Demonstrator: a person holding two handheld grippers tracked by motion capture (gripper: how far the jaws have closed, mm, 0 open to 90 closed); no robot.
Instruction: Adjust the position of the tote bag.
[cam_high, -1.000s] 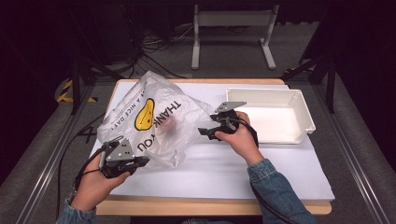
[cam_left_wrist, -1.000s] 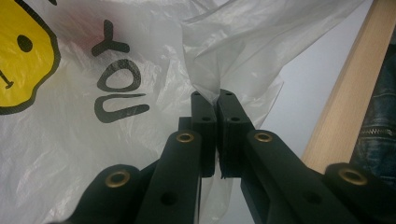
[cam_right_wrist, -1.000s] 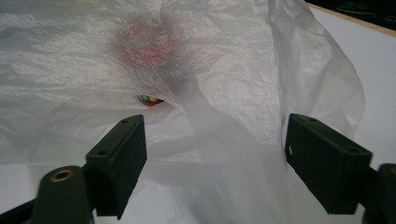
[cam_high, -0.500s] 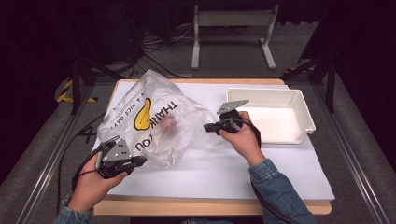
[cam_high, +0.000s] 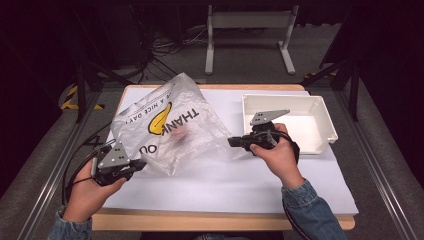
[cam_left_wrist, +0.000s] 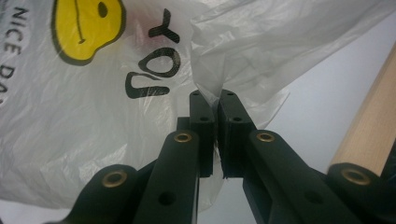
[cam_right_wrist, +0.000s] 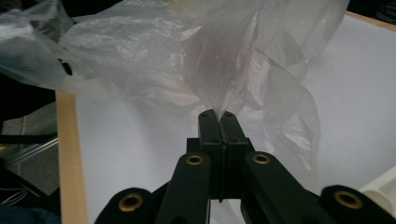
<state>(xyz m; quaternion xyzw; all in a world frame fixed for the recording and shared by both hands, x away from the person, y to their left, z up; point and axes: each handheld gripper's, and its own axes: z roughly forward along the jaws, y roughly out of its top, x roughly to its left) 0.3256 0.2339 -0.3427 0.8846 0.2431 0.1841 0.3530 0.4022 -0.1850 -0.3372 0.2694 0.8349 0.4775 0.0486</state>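
Note:
A thin clear plastic bag (cam_high: 167, 125) with a yellow smiley face and black "THANK YOU" print lies crumpled on the white table top. Something reddish (cam_high: 186, 135) shows dimly inside it. My left gripper (cam_high: 141, 164) is shut on the bag's near left edge (cam_left_wrist: 205, 88), the film pinched between its jaws. At the bag's right side my right gripper (cam_high: 232, 142) is shut on a fold of film (cam_right_wrist: 219, 105), having just closed on it. The bag (cam_right_wrist: 187, 60) stretches up and away from those jaws.
A white rectangular bin (cam_high: 320, 117) stands at the right, just behind my right hand. The table's wooden edge (cam_high: 225, 220) runs along the front. A metal stand (cam_high: 250, 30) and cables sit on the dark floor beyond the table.
My right gripper has moved right and upward, pulling the bag's right side with it. The bag has spread wider. The left hand has stayed put.

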